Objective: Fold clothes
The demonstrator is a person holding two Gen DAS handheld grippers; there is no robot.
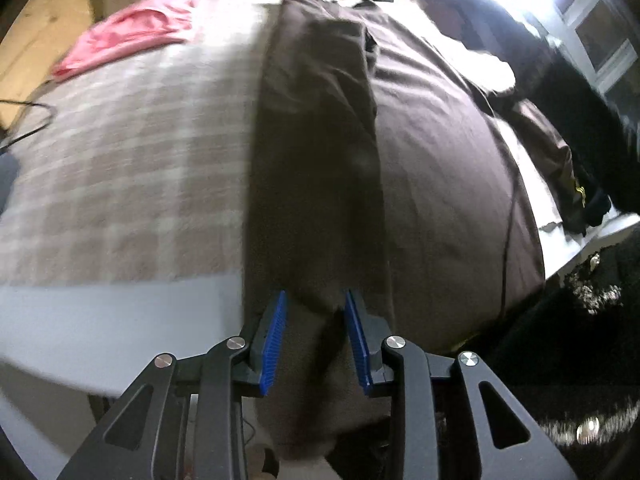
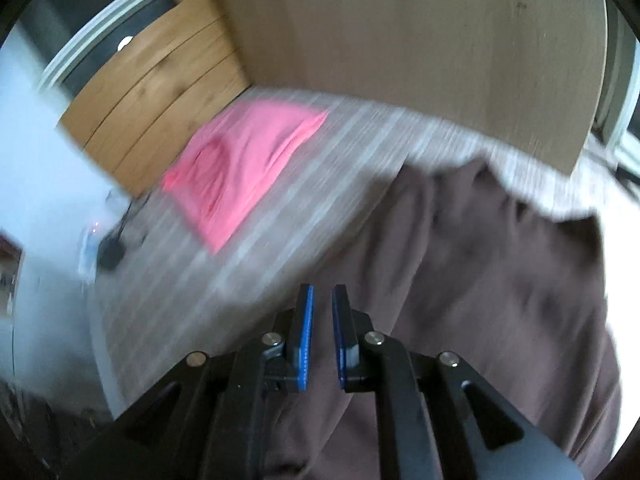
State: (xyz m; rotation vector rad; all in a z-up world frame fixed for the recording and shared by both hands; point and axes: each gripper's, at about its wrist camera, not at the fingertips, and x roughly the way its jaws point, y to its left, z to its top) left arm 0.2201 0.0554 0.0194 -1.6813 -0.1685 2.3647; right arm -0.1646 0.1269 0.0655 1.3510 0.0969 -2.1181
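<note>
Checked bedspread, brown garment lengthwise away

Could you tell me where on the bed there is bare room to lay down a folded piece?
The open patch is the checked blanket between the pink garment near the headboard end and the brown garment. The brown cloth fills the other side, with dark clothing piled beyond it, so that half is crowded.
</note>
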